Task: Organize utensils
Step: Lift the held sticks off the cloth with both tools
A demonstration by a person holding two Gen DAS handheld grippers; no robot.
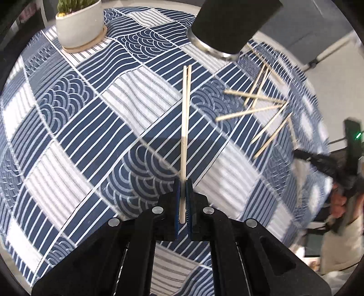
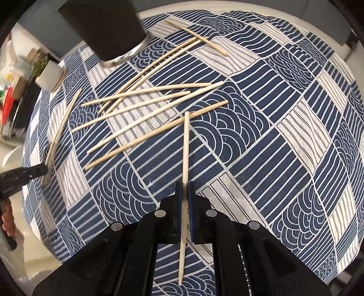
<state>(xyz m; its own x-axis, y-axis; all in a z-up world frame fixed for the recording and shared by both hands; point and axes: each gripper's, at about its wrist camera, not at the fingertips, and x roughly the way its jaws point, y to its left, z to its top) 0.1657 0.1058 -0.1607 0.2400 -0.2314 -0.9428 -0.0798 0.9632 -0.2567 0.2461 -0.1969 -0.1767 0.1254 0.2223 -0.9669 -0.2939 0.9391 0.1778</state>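
My left gripper (image 1: 184,185) is shut on a pair of pale wooden chopsticks (image 1: 186,118) that stick out ahead over the blue-and-white patterned tablecloth (image 1: 91,127). My right gripper (image 2: 187,185) is shut on a single chopstick (image 2: 186,148), whose rear end runs back between the fingers. Several loose chopsticks (image 2: 147,102) lie crossed on the cloth ahead of the right gripper; the left wrist view shows them blurred at the right (image 1: 257,100). A black cylindrical holder (image 1: 229,25) with a metal rim stands at the far side, also in the right wrist view (image 2: 107,29). The left gripper (image 2: 42,170) appears at that view's left edge.
A white pot with a green plant (image 1: 79,25) stands on a saucer at the far left of the table. The right gripper and a person's hand (image 1: 339,200) are blurred at the right edge. The table's rim (image 2: 261,16) curves past the far side; clutter lies beyond the left edge.
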